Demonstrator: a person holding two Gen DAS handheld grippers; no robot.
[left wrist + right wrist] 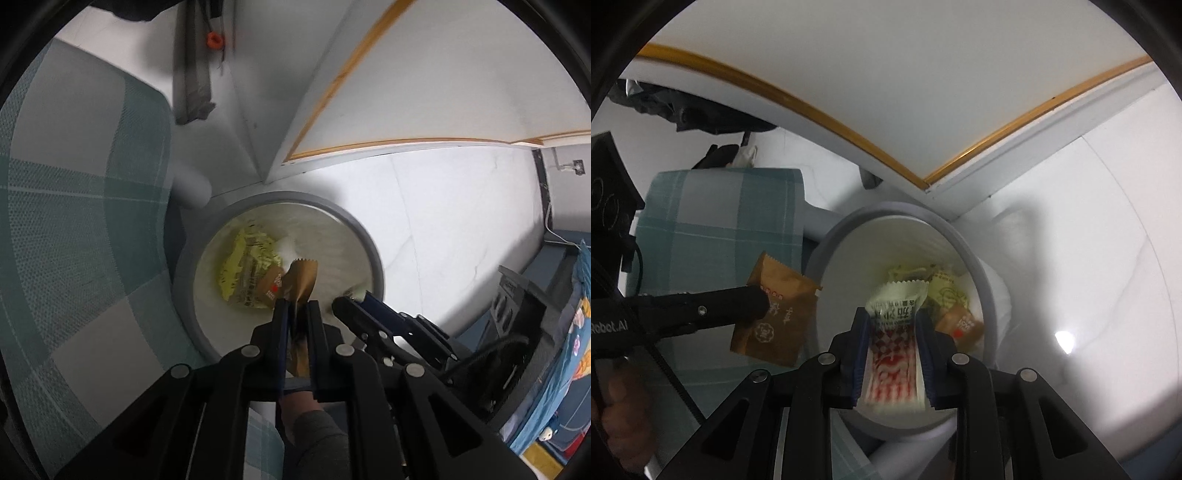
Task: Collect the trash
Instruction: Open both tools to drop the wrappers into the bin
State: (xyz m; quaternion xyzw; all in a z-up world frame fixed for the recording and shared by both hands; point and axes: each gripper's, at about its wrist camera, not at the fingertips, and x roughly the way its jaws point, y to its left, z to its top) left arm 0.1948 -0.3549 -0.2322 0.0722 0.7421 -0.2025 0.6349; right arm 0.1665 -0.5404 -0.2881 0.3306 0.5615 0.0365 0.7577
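The left gripper (298,306) clamps 1 brown wrapper (301,280), its lower end hidden between the fingers. The right gripper (892,321) clamps 1 red-and-white packet (895,332). Both hang above 1 grey bin (991,295), where about 3 blurred wrappers (945,291) lie.

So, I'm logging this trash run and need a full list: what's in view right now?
Trash bin: one, grey rim, on the floor by the wall corner.
Wrappers in bin: several, yellow and brown, at the bottom.
Brown wrapper: one, in the left gripper.
Red-and-white packet: one, between the right gripper's fingers, over the bin.
Checked cloth: one, green and white, beside the bin.
Hand: one, on the left gripper's handle.
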